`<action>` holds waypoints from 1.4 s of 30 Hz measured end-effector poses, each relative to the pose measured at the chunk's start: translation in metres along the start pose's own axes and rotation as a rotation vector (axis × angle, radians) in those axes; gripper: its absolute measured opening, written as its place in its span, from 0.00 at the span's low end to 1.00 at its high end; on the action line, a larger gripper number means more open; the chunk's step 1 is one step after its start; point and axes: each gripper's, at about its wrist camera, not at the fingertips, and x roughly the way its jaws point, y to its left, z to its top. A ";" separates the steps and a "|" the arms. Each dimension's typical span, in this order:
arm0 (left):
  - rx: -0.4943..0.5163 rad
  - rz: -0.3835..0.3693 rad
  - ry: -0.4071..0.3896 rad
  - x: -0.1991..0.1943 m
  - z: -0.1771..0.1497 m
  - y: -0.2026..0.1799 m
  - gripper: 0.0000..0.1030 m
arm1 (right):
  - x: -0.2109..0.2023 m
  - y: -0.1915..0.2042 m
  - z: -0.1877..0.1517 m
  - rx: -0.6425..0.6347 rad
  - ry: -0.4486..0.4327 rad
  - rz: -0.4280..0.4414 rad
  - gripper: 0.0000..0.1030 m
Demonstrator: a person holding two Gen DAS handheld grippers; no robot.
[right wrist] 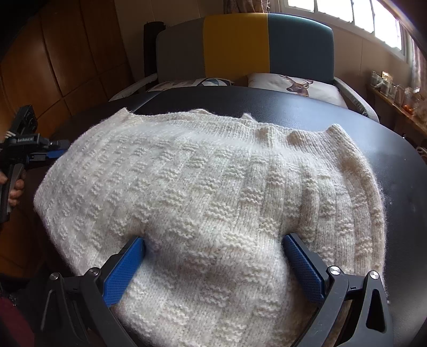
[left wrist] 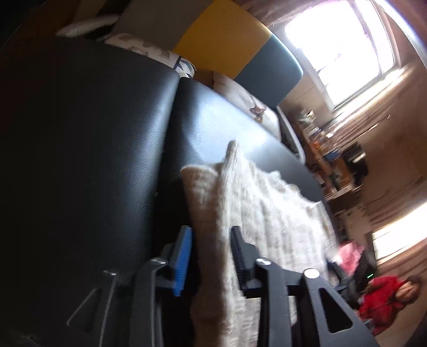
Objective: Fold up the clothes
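Black padded worktop (right wrist: 360,128) carries my cream sweater (right wrist: 202,181), its left edge hanging off. My left hand-held gripper (left wrist: 210,256) straddles that edge, jaws slightly apart; my right hand-held gripper (right wrist: 213,264) stands wide apart over the sweater's near hem. I judge the loose knit may slip off leftward.

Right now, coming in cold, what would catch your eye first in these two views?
The cream knit sweater dominates, spread over the black padded table, with the right claw wide open against its near edge. From the left wrist view, the left claw straddles a bunched fold of the sweater's edge. Behind, a yellow and blue headboard stands under a bright window.
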 end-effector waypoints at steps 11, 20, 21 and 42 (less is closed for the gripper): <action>0.015 -0.009 0.078 0.042 0.018 -0.004 0.64 | -0.001 0.001 0.000 -0.006 -0.006 -0.003 1.00; -0.032 -0.056 0.066 0.044 0.033 0.000 0.19 | -0.005 0.002 0.001 -0.023 0.002 0.026 1.00; -0.038 -0.059 0.063 0.043 0.035 0.000 0.18 | -0.007 0.001 0.004 -0.022 0.018 0.045 1.00; -0.030 -0.105 0.072 0.008 0.083 -0.009 0.17 | 0.036 -0.056 0.045 -0.191 0.352 0.265 1.00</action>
